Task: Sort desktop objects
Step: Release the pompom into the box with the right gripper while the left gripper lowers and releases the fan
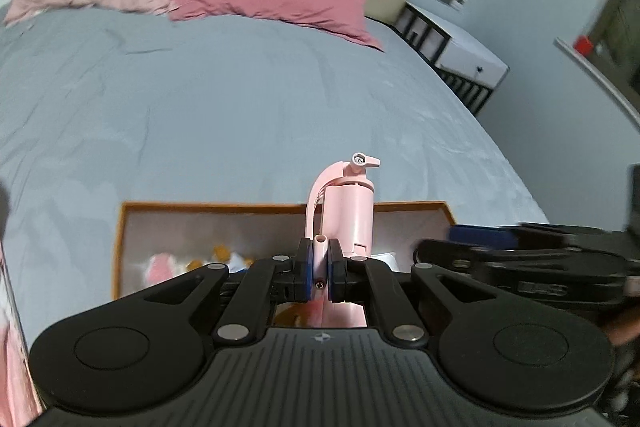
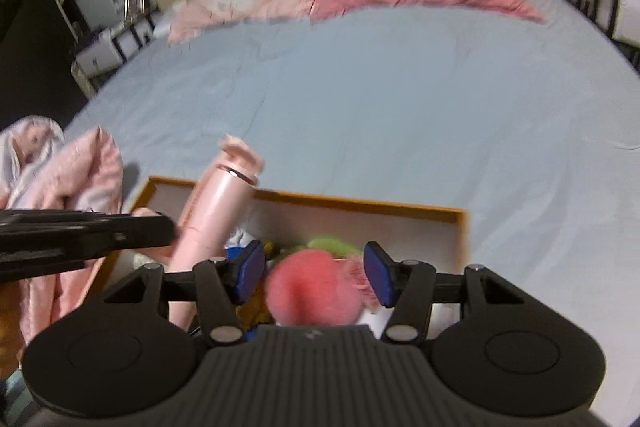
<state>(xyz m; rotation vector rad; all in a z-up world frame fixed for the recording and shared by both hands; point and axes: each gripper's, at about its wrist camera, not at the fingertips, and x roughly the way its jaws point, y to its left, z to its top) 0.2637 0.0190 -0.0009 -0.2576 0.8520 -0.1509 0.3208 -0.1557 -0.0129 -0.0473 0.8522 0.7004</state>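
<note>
So the left gripper (image 1: 320,269) is clamped on a thin pink handle loop of a pink bottle-shaped gadget (image 1: 347,211) (looks like a little tumbler or handheld sprayer with a small nozzle on top, hard to say exactly). It's held upright over the orange-rimmed box (image 1: 120,227) that sits on the blue bed (image 1: 200,107). In the right wrist view the same pink gadget (image 2: 218,211) leans over the box's near-left corner, so it's above the box but I can't tell if it's touching anything inside yet.

The right gripper (image 2: 316,277) is spread wide with nothing between its pads, hovering over the box (image 2: 460,223) with a fluffy pink pom-pom thing (image 2: 308,291) and something green (image 2: 332,245) below it.

My take on doing this step well: the grip is only on that skinny loop, so the body can swing. I'd lower it slow, keep it upright, and aim for a bare patch of box floor by the left wall instead of dropping it on the soft toys, where it'd probably tip. Only let go once the base is resting. Also keep the right gripper clear, since the two are pretty close over the same box.
</note>
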